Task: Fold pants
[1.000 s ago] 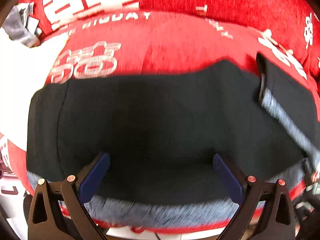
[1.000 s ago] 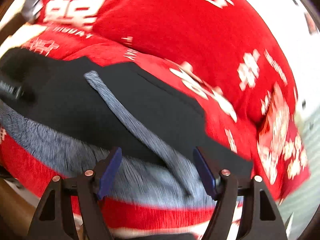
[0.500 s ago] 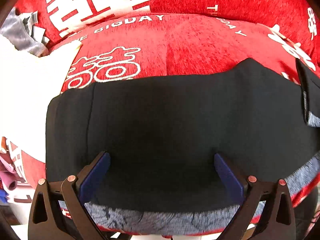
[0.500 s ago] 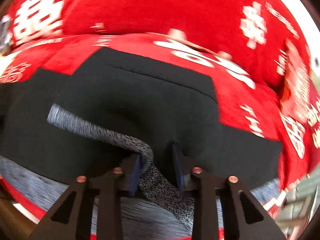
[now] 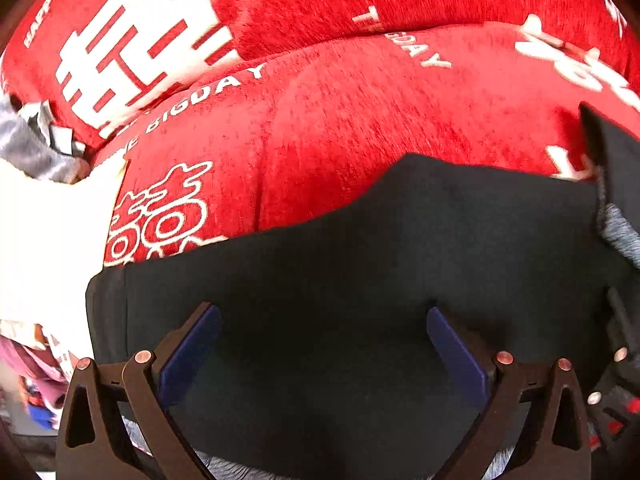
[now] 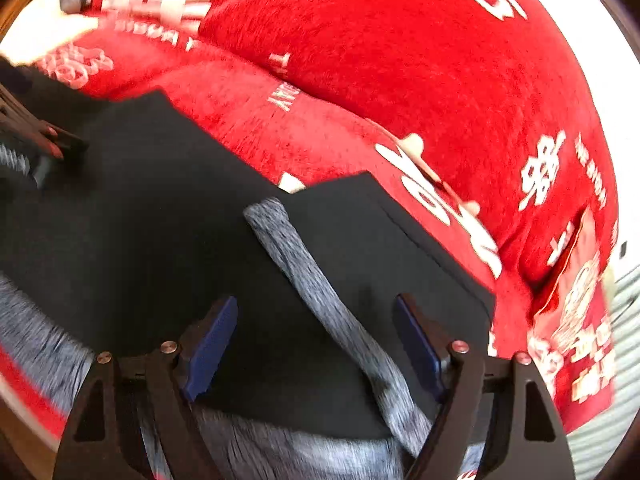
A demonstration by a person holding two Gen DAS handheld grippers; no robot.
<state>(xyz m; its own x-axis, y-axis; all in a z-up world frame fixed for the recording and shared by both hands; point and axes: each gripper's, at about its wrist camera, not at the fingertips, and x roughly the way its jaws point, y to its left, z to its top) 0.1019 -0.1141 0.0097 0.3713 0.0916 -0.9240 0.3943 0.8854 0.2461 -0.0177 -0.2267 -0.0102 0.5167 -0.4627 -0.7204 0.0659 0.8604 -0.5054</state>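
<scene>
Black pants (image 5: 360, 264) with a grey heathered waistband lie spread on a red cushion. My left gripper (image 5: 322, 312) is open just above the black cloth, holding nothing. In the right wrist view the pants (image 6: 160, 216) also fill the lower frame, and a grey heathered band (image 6: 296, 264) runs diagonally across them. My right gripper (image 6: 316, 304) is open with the grey band lying between its fingers, not pinched. The left gripper (image 6: 48, 140) shows at the left edge of the right wrist view.
The red cushion (image 5: 400, 120) with white characters and lettering lies under the pants, with a red backrest (image 6: 400, 48) behind. White cloth (image 5: 48, 240) and a grey garment (image 5: 28, 148) lie at the left. A wooden edge (image 6: 24, 440) shows at the bottom left.
My right gripper was shut on the grey band half a second ago and has now opened, leaving the band on the pants. The left gripper stayed open and drifted over the cloth.
</scene>
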